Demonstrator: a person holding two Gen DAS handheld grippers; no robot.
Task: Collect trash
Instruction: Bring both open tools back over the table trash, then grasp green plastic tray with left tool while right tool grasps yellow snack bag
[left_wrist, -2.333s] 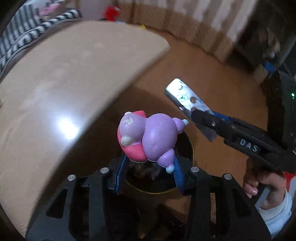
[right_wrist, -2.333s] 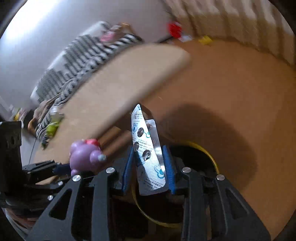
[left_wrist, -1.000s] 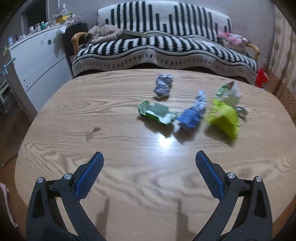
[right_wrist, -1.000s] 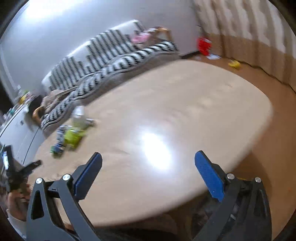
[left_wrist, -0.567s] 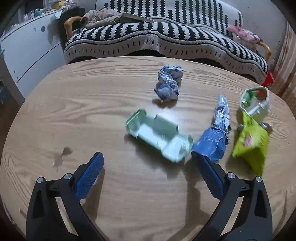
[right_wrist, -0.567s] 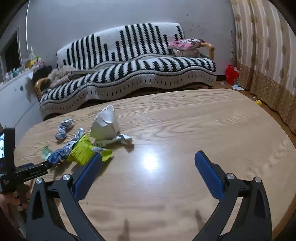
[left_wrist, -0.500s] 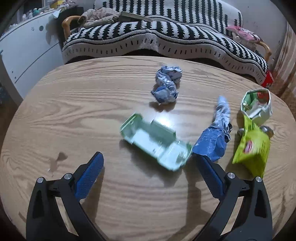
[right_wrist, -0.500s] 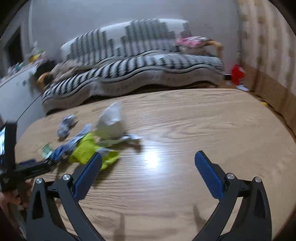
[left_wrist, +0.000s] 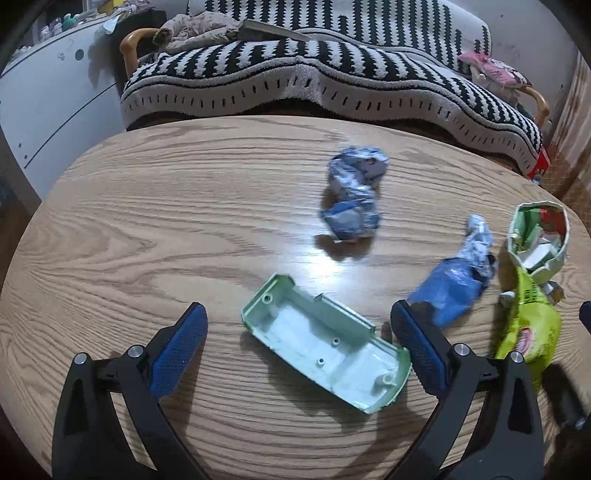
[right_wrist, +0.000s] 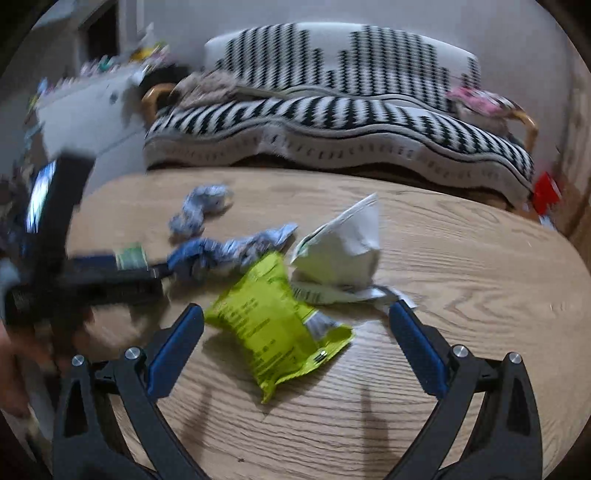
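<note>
A pale green plastic shell (left_wrist: 325, 343) lies open side up on the wooden table (left_wrist: 147, 229), between the jaws of my open left gripper (left_wrist: 299, 345). A crumpled blue wrapper (left_wrist: 352, 199) lies further back and a twisted blue wrapper (left_wrist: 458, 284) to the right. A lime green snack bag (right_wrist: 273, 321) lies between the jaws of my open right gripper (right_wrist: 295, 339). It also shows in the left wrist view (left_wrist: 528, 328). A torn white carton (right_wrist: 343, 247) lies behind the bag. Both grippers are empty.
A black-and-white striped sofa (left_wrist: 332, 66) stands behind the table. A white cabinet (left_wrist: 48, 96) is at the back left. The left gripper's body (right_wrist: 74, 273) shows blurred at the left of the right wrist view, near the twisted blue wrapper (right_wrist: 229, 247).
Both grippers let go of the purple toy and the blister pack by the bin, opened, and swung up over the table. Both have since closed in on the trash.
</note>
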